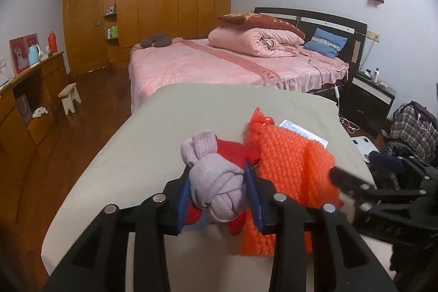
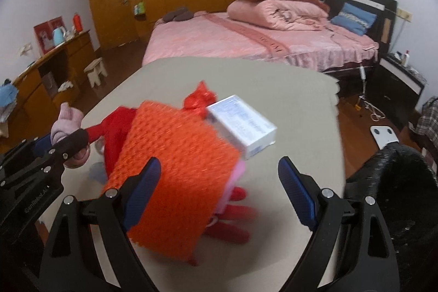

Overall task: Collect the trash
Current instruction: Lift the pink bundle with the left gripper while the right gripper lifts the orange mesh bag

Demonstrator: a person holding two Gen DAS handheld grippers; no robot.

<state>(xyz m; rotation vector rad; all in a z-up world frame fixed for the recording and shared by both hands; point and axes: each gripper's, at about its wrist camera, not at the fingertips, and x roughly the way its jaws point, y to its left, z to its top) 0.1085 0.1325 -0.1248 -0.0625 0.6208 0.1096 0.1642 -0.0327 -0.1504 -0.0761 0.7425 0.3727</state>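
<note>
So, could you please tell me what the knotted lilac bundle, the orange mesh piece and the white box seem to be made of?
Knotted lilac bundle: soft knitted fabric, matte, with visible ribbing; probably a sock or glove.
Orange mesh piece: looks like plastic or foam netting, slightly glossy, with an open woven pattern.
White box: apparently thin printed cardboard with a smooth finish and crisp edges.

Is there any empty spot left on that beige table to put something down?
Yes. The table is bare along its far side toward the pink bed and down its left edge. The near middle is crowded: orange mesh bag, white box, and lilac knotted sock in the left gripper.
</note>
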